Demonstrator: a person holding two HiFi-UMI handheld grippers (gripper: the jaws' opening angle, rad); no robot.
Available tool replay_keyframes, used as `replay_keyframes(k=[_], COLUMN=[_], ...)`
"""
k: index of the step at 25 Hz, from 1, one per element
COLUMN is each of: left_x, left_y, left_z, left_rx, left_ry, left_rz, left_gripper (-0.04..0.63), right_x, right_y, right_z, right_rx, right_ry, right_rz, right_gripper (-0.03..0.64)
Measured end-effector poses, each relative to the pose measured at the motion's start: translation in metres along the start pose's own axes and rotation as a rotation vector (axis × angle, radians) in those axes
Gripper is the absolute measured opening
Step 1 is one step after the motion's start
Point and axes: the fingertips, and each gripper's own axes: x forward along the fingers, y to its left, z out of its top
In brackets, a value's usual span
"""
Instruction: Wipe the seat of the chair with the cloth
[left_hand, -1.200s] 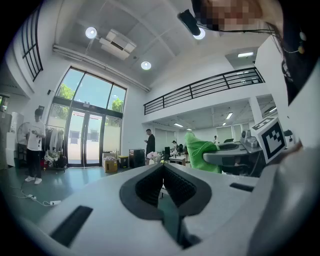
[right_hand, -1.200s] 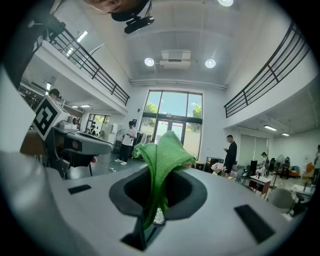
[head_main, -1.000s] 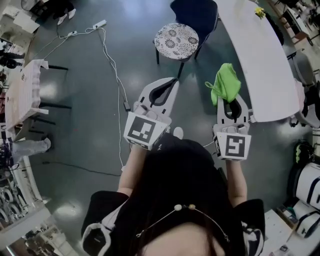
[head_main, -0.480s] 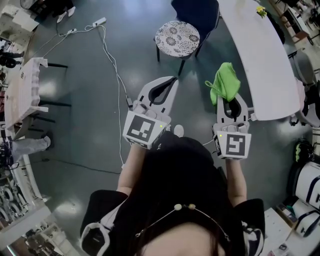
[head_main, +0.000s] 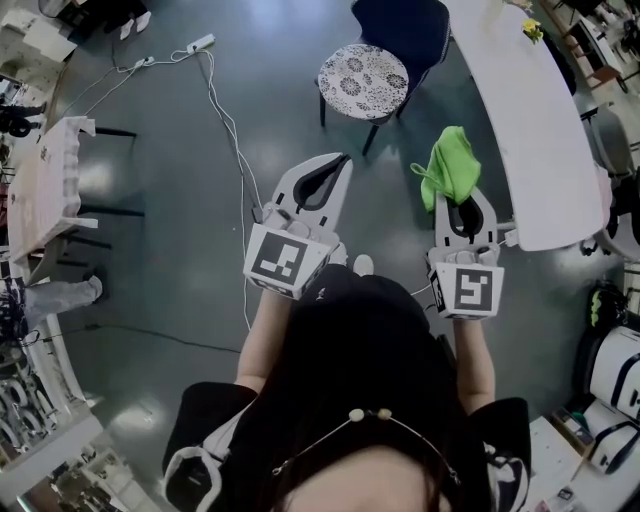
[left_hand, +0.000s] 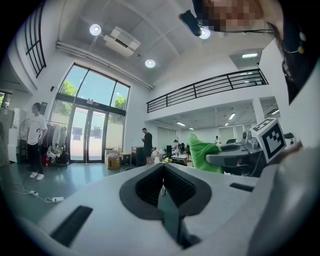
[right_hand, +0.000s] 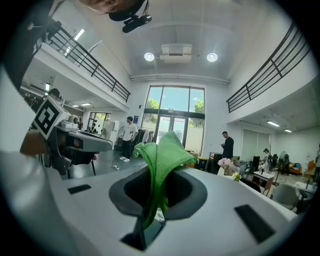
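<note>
Green cloth (head_main: 450, 165) pinched in right gripper (head_main: 463, 208) jaws, bunched above tips. Left gripper (head_main: 340, 165) jaws together. Chair (head_main: 363, 80) ahead, apart.

Cloth (head_main: 452, 165): soft green fabric, matt, slightly fuzzy. Left gripper (head_main: 340, 162) and right gripper (head_main: 458, 200): matt light-grey plastic shells with dark ribbed pads (left_hand: 179, 187), rubbery look. Chair (head_main: 363, 82) seat: printed fabric, matt. Floor (head_main: 180, 250): smooth, glossy, shows lamp glare. Tabletop (head_main: 520, 120): smooth white, low sheen.
</note>
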Motion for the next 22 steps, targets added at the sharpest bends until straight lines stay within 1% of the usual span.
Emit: replay_keyframes(k=[2, 5, 9, 12, 15, 17, 22], left_x=[-0.003, -0.006, -0.006, 0.005, 0.03, 0.054, 0.14], left_y=[0.015, 0.044, 0.07, 0.087, 0.104, 0.117, 0.16], left_z=[-0.003, -0.013, -0.023, -0.027, -0.033, -0.035, -0.03], left_rx=[-0.013, -0.039, -0.077, -0.085, -0.091, -0.092, -0.079], left_ry=[-0.002, 0.0, 0.015, 0.023, 0.034, 0.039, 0.032], left_rz=[0.009, 0.051, 0.087, 0.105, 0.121, 0.122, 0.125], left_gripper=[0.005, 0.005, 0.005, 0.005, 0.006, 0.005, 0.005], right_x=[0.012, 0.033, 0.055, 0.078, 0.106, 0.131, 0.213], right_y=[0.008, 0.022, 0.042, 0.044, 0.031, 0.014, -0.049], right_z=[0.001, 0.003, 0.001, -0.003, -0.007, -0.014, -0.031], right_rx=[-0.006, -0.017, -0.046, -0.063, -0.053, -0.06, -0.057], right_ry=[0.008, 0.009, 0.014, 0.027, 0.02, 0.037, 0.08], right_rz=[0.007, 0.029, 0.092, 0.128, 0.139, 0.137, 0.133], right_gripper=[0.051, 0.052, 0.052, 0.052, 0.052, 0.052, 0.052])
